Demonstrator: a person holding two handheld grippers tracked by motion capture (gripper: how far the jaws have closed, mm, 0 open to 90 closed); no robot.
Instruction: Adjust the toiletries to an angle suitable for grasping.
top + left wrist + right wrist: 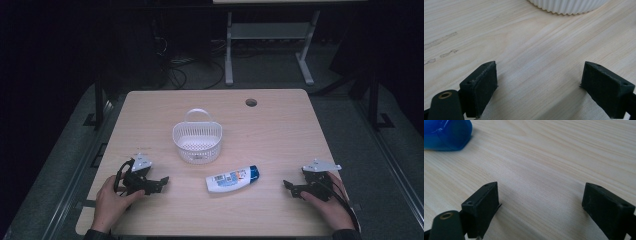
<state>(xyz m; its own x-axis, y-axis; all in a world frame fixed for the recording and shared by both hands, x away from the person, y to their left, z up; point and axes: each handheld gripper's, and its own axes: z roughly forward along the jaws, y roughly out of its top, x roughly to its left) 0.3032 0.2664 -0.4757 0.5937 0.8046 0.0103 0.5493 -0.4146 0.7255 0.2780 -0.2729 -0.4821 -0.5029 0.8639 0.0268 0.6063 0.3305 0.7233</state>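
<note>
A white shampoo bottle (231, 179) with a blue cap (447, 133) lies on its side near the table's front middle. Behind it stands a white ribbed basket (197, 142) with its handle up; its lower wall (567, 6) shows in the left gripper view. My left gripper (161, 183) rests low at the front left, open, with bare wood between its pads. At the front right my right gripper (289, 187) is also open and holds nothing, its jaws pointing left toward the bottle's cap.
The light wooden table (280, 135) has a round cable hole (251, 102) at the back right. Beyond the far edge stand a desk frame's white legs (229, 50) and cables on the dark floor.
</note>
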